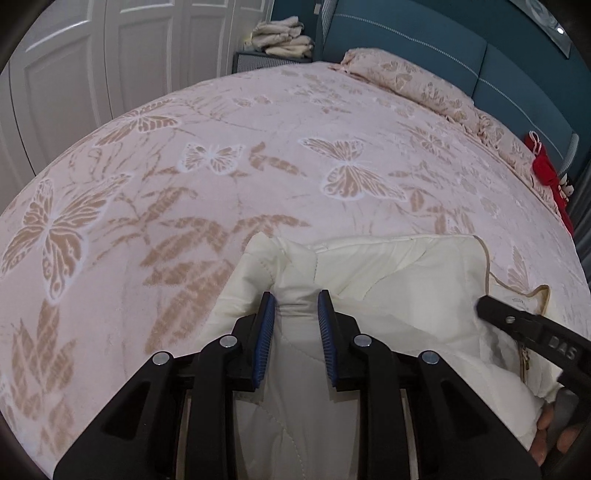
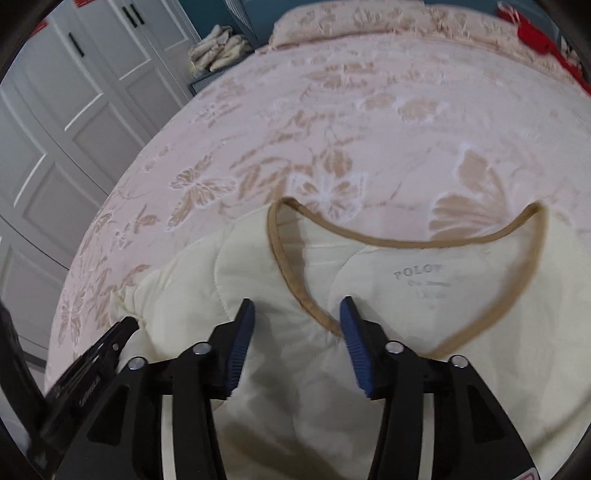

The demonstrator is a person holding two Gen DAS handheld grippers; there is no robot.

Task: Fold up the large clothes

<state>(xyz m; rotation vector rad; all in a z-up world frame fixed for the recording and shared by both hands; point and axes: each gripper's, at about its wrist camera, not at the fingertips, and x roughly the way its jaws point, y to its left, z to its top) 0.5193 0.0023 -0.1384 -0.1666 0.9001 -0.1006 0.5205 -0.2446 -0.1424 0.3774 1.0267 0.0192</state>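
Observation:
A cream quilted jacket (image 1: 388, 280) with tan trim lies on the bed, near its front edge. My left gripper (image 1: 297, 299) is partly closed, its blue pads pinching a bunched fold of the jacket's sleeve or shoulder. In the right wrist view the jacket (image 2: 406, 288) shows its tan-edged collar (image 2: 295, 280) and an inner label. My right gripper (image 2: 297, 308) is open, with its jaws straddling the collar edge and the cloth under them. The right gripper's finger also shows in the left wrist view (image 1: 517, 321), and the left gripper shows in the right wrist view (image 2: 107, 347).
The bed has a pink spread with tan butterflies (image 1: 258, 155). A matching pillow (image 1: 424, 88) lies by the teal headboard (image 1: 406, 33). A red garment (image 1: 550, 173) sits at the far right. Folded towels (image 1: 284, 38) rest on a stand. White wardrobe doors (image 2: 74, 103) stand on the left.

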